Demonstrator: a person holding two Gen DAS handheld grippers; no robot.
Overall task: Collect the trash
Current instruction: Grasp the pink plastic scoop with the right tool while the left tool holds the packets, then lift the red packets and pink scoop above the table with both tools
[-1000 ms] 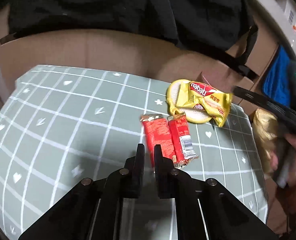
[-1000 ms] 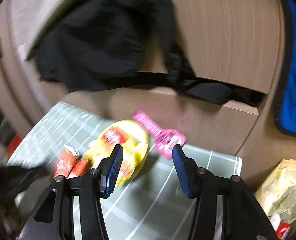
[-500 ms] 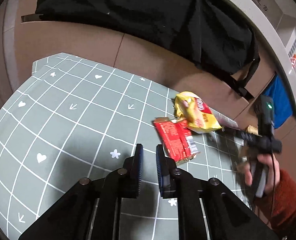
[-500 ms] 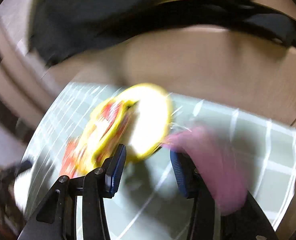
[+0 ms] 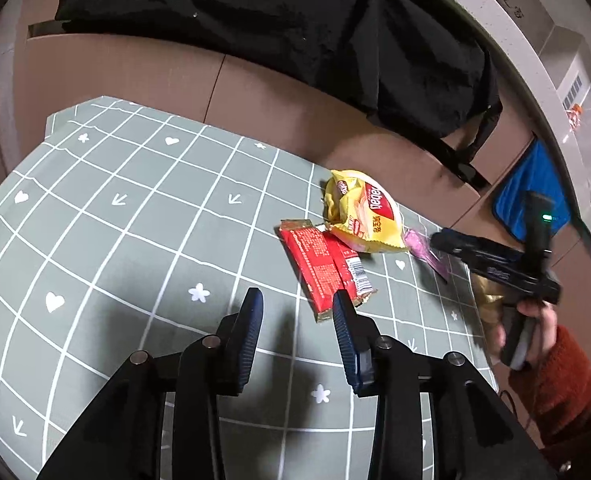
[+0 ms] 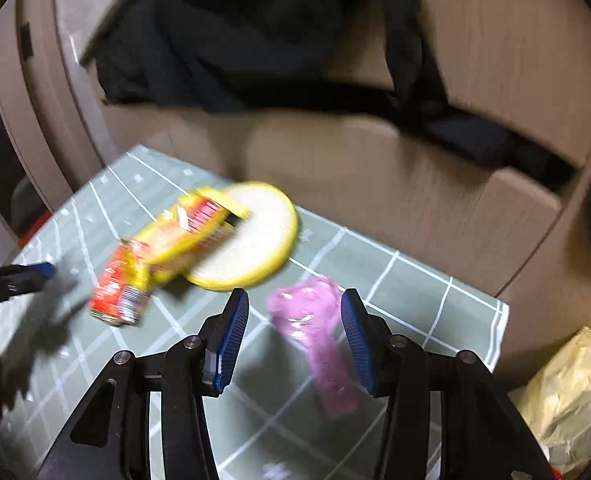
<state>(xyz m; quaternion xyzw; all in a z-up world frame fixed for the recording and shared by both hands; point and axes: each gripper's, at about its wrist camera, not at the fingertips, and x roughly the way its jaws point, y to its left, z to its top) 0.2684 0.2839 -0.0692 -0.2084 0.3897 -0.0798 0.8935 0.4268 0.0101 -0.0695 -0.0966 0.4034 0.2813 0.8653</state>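
Beside green mat (image 6: 415, 280): crumpled tan bag (image 6: 571, 392), contents unclear.

Glossy plastic-film wrappers: red (image 5: 327, 260), yellow (image 5: 365, 212), and translucent pink (image 6: 315, 340) between the right gripper's (image 6: 295, 336) ribbed blue pads (image 6: 231, 340). The cloth (image 5: 135, 216) under them looks matt. Behind, smooth wood-look panels (image 5: 115, 68) and black fabric (image 5: 255, 12).

Both wrist views angled down, close, sharing the checked cloth (image 5: 135, 240) and wrappers (image 6: 199, 236)
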